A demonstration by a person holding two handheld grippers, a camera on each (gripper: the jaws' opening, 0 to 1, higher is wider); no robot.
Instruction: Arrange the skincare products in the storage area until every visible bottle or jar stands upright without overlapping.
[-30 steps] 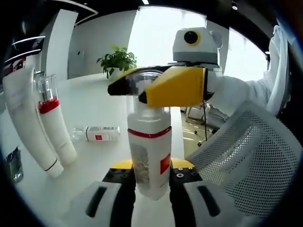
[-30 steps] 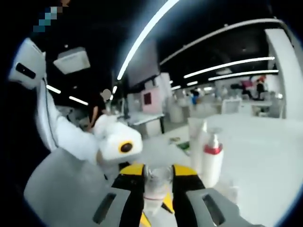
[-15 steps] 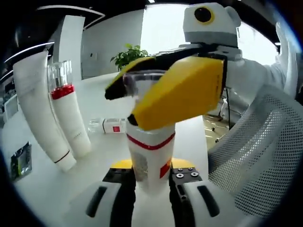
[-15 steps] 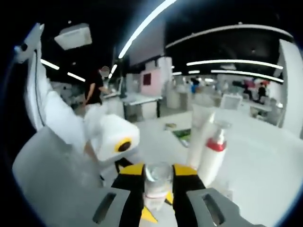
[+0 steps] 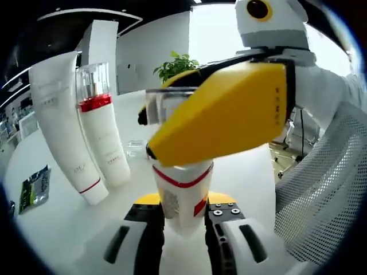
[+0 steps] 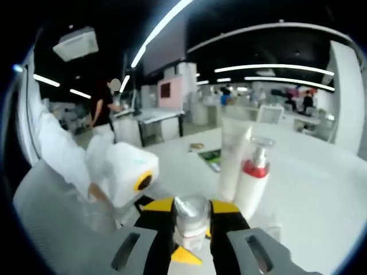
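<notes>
A white bottle (image 5: 182, 192) with a red band and a clear cap (image 5: 166, 106) stands upright over the white table (image 5: 69, 229). My left gripper (image 5: 182, 216) is shut on its lower body. My right gripper (image 6: 192, 222) is shut on the clear cap (image 6: 191, 213); its yellow fingers (image 5: 229, 114) reach in from the right in the left gripper view. To the left, a tall white tube (image 5: 63, 126) and a white pump bottle (image 5: 104, 134) with a red collar stand upright, side by side. A small clear bottle (image 5: 135, 148) lies on its side behind them.
A green packet (image 5: 34, 189) lies on the table at the left. A potted plant (image 5: 178, 63) stands at the far edge. A white mesh chair (image 5: 324, 189) is close on the right. A person (image 6: 104, 109) stands far off among other desks.
Both grippers keep their hold on the bottle. The views have moved closer to the tube and pump bottle, which look larger now, and the right gripper's yellow fingers take up more of the left gripper view.
</notes>
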